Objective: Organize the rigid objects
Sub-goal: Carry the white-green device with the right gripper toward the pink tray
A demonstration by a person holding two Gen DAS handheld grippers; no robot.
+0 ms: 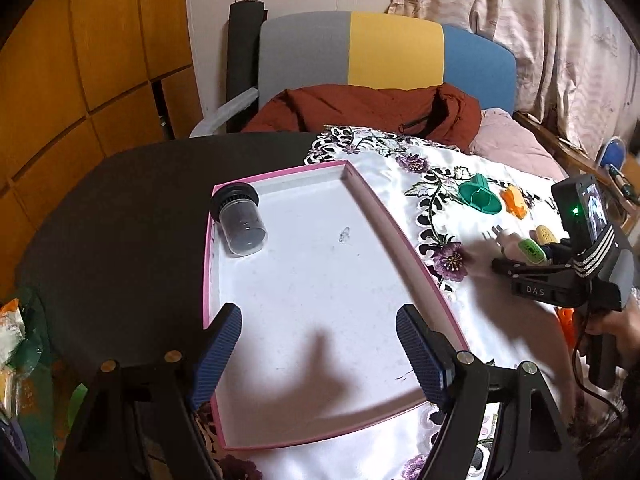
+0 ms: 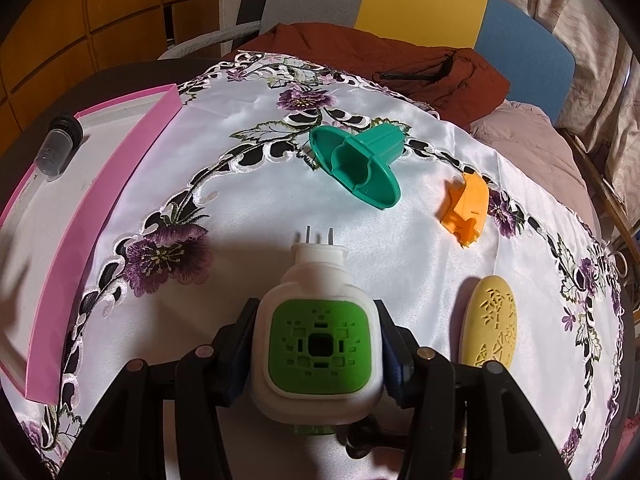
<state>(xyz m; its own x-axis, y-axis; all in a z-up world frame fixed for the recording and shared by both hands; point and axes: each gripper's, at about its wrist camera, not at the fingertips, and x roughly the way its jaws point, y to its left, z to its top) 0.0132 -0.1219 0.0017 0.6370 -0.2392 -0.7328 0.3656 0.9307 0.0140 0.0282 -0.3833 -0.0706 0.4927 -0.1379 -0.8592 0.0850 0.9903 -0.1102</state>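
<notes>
Over the near end of the tray [image 1: 362,190]: left gripper [image 1: 320,354], fingers [image 1: 218,350] wide apart, nothing between them, only bare white tray floor below. At the tray's far left corner: small clear jar [image 1: 240,222] with a black ribbed cap, on its side, cap toward the far rim. Beside the tray, on the embroidered cloth [image 2: 248,160]: right gripper [image 2: 316,350], clamped by both pads on the white plug-in [image 2: 316,336] with a green perforated face, prongs pointing away toward the cloth's far edge; whether lifted or resting on the cloth, cannot tell. Farther out toward the cloth's far edge: green funnel-shaped piece [image 2: 356,166] on its side, wide mouth facing the gripper. Right of that, apart from it: orange plastic piece [image 2: 466,208]. Just right of the right gripper, near the cloth's right edge: yellow oval with a cut-out pattern [image 2: 490,324], flat on the cloth. Beyond the table's far edge: chair back [image 1: 360,52] in grey, yellow and blue, rust-red jacket [image 1: 360,110] heaped on the seat.
</notes>
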